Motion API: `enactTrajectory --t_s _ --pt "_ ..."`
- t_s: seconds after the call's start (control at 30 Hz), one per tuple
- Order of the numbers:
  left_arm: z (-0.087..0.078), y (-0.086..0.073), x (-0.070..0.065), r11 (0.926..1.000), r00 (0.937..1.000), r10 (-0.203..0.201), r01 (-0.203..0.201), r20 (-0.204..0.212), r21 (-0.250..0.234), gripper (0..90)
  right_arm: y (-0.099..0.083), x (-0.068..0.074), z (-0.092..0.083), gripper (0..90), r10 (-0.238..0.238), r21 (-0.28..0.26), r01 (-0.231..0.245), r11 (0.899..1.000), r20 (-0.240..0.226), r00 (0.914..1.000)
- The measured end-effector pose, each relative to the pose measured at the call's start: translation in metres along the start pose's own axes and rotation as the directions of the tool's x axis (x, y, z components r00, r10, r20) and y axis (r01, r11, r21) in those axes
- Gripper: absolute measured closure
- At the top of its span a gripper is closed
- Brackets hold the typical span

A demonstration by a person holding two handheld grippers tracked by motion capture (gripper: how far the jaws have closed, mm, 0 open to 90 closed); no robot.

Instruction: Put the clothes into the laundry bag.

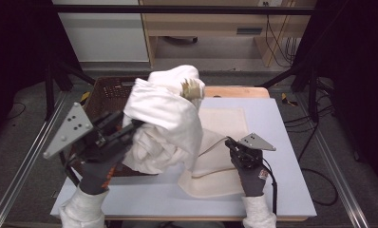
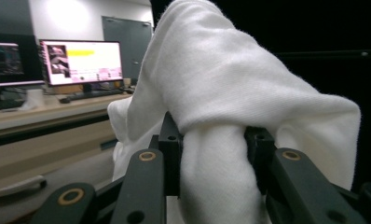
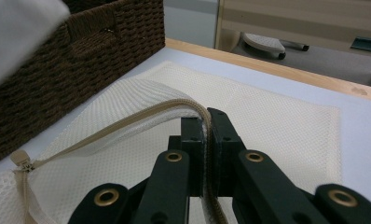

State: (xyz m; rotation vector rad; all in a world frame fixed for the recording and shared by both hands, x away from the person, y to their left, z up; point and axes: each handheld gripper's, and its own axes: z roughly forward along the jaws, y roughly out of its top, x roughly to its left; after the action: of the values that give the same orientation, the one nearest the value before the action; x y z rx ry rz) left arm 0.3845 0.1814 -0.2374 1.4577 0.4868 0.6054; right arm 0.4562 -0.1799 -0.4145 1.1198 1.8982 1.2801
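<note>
pale table (image 1: 282,142), wicker basket (image 1: 106,95) behind

The right gripper (image 3: 207,128) has its two black jaws pressed together on the zipper edge (image 3: 141,116) of a cream mesh bag (image 3: 277,135). From the jaws the zipper runs off to the left and down to its pull tab (image 3: 21,161). The bag lies flat on the pale table (image 3: 360,140) ahead and to the right. A dark woven basket (image 3: 81,70) stands to the left, with white cloth (image 3: 16,32) above it.
</note>
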Motion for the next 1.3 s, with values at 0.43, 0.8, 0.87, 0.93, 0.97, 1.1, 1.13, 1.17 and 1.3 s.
enactTrajectory --t_s 0.43,0.8,0.87,0.93,0.97,1.1,1.13,1.17,1.3 --pt "0.015 -0.065 -0.041 0.9878 0.9851 -0.031 0.004 0.169 0.156 66.3 -0.003 -0.006 0.003 86.4 0.030 -0.008 -0.030 1.000 0.026 0.9992" --pt "0.046 -0.129 -0.058 0.9245 0.9737 -0.040 -0.049 0.224 0.378 66.0 -0.003 -0.005 0.003 86.4 0.037 -0.018 -0.036 0.999 0.031 0.9988" --pt "0.053 -0.139 -0.061 0.9117 0.9751 -0.038 -0.056 0.219 0.407 66.0 -0.003 -0.005 0.003 86.4 0.031 -0.022 -0.030 0.999 0.032 0.9990" --pt "0.062 -0.149 -0.063 0.9007 0.9736 -0.057 -0.045 0.221 0.432 65.9 -0.004 -0.005 0.004 86.4 0.032 -0.022 -0.032 0.999 0.029 0.9991" --pt "0.067 -0.154 -0.064 0.8945 0.9738 -0.063 -0.042 0.218 0.445 65.8 -0.004 -0.005 0.004 86.4 0.031 -0.020 -0.031 0.999 0.030 0.9991" --pt "0.088 -0.170 -0.069 0.8686 0.9815 -0.047 -0.051 0.185 0.493 64.9 -0.005 -0.003 0.005 86.4 0.026 -0.014 -0.026 1.000 0.023 0.9994" --pt "0.093 -0.174 -0.071 0.8610 0.9826 -0.043 -0.055 0.181 0.506 64.6 -0.006 -0.003 0.006 86.4 0.025 -0.011 -0.025 1.000 0.023 0.9994" --pt "0.098 -0.177 -0.072 0.8534 0.9828 -0.041 -0.060 0.180 0.518 64.3 -0.006 -0.002 0.007 86.4 0.022 -0.008 -0.022 1.000 0.024 0.9995" --pt "0.115 -0.192 -0.080 0.8140 0.9824 -0.033 -0.080 0.184 0.575 62.4 -0.007 0.000 0.009 86.4 0.011 0.000 -0.011 1.000 0.022 0.9997"
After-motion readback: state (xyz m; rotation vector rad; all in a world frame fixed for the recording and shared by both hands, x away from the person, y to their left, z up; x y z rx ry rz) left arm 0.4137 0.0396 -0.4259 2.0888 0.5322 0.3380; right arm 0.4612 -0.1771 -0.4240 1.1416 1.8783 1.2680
